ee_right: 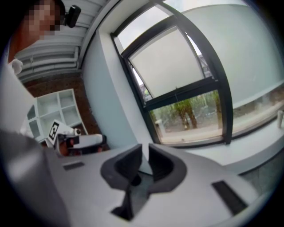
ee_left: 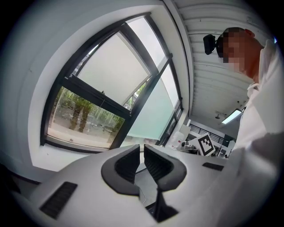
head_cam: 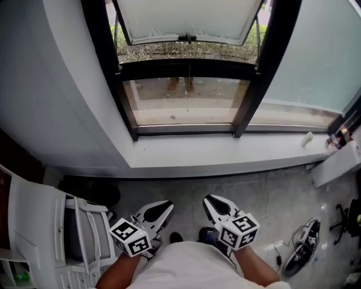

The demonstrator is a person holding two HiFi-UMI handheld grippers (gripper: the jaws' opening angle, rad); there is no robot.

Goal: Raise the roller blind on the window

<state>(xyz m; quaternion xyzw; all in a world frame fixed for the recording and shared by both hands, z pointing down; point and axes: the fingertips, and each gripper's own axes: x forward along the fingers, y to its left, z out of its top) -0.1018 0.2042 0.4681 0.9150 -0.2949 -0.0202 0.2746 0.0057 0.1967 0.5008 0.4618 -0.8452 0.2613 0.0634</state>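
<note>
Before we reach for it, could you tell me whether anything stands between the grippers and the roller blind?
Nothing visible does. The left gripper and right gripper hang low over the floor; the roller blind hangs beyond the window sill.

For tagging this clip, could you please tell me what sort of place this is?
Probably an office or lab room: a large dark-framed window with a deep white sill, and white cubby shelving against the wall.

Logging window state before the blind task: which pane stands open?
The upper middle pane, tilted outward at its bottom edge with grass showing beneath it. The clear lower pane and the pale right-hand pane both sit closed.
</note>
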